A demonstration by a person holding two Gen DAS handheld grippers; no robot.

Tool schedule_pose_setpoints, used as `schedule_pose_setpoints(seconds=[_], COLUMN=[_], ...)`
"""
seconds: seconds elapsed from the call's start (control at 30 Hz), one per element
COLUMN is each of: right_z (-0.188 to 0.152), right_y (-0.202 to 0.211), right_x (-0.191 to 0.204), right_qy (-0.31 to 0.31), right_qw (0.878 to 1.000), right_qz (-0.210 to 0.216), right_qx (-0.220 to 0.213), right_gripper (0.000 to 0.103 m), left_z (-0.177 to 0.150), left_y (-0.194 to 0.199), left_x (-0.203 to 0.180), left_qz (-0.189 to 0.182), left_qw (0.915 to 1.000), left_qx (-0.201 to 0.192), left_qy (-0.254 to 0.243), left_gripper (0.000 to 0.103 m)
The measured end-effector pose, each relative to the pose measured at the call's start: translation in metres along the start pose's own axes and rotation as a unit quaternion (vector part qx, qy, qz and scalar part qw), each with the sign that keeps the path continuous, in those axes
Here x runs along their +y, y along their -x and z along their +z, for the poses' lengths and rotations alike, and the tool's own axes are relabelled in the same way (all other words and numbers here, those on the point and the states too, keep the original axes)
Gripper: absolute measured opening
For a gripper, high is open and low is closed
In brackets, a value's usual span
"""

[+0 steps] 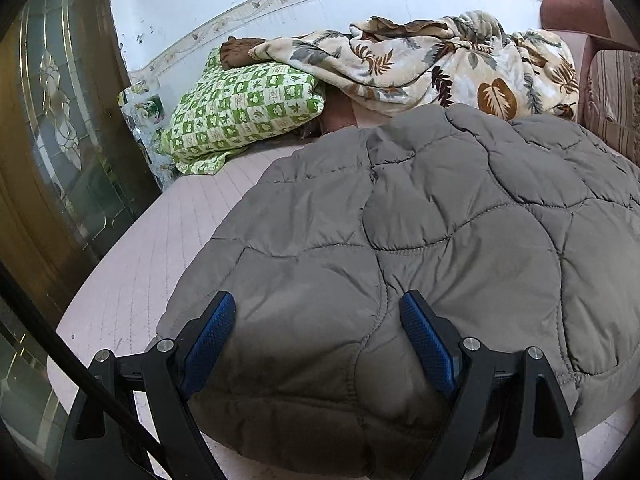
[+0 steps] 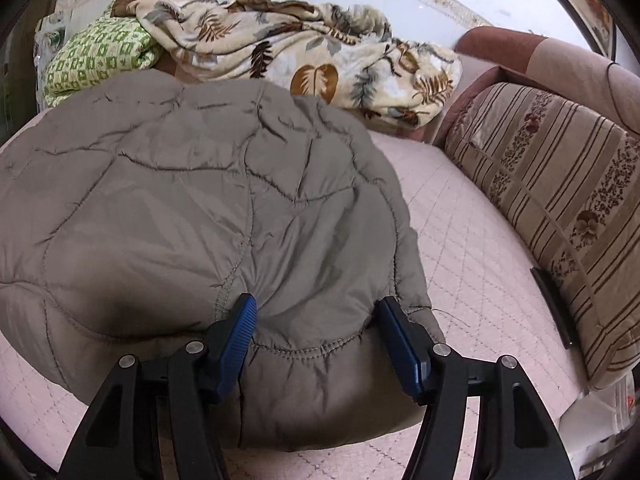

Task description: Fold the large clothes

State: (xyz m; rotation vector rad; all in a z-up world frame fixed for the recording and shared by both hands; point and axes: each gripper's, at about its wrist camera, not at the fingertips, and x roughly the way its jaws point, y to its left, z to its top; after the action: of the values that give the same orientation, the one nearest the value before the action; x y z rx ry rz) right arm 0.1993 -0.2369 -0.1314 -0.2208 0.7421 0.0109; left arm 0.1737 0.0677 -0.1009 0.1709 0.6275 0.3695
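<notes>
Jacket work first: the big grey-brown puffy quilted jacket (image 1: 420, 220) lies spread on the pink quilted bed (image 1: 168, 248), filling the middle of both views. The left gripper (image 1: 316, 312) has its blue pads wide apart over the near hem, pinching nothing. The right gripper (image 2: 316, 312) is open too, with the hem corner between its pads but not squeezed. I think both should dip lower, bite the edge together, then lift evenly.

no readable text, label, brand, number or sign shows in either view.
</notes>
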Motion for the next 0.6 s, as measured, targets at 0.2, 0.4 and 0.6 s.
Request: schedule_pose_setpoints(seconds=[0.2, 0.4, 0.6], right_z=[0.000, 0.014, 0.042], right_y=[0.002, 0.057, 0.055], right_x=[0.001, 0.003, 0.035], right_qy=[0.004, -0.016, -0.014], right_qw=[1.000, 0.992, 0.990], right_qz=[-0.003, -0.024, 0.056], right_qx=[-0.004, -0.126, -0.131], right_gripper=[0.068, 0.069, 0.072], left_z=[0.003, 0.017, 0.034], left_y=[0.006, 0.034, 0.031], left_x=[0.005, 0.004, -0.020], left_qz=[-0.003, -0.012, -0.050], left_qw=[0.9998, 0.9961, 0.9960], left_qx=[-0.014, -0.083, -0.071], left_qy=[0.013, 0.027, 0.021], left_gripper=[0.084, 0.084, 0.084])
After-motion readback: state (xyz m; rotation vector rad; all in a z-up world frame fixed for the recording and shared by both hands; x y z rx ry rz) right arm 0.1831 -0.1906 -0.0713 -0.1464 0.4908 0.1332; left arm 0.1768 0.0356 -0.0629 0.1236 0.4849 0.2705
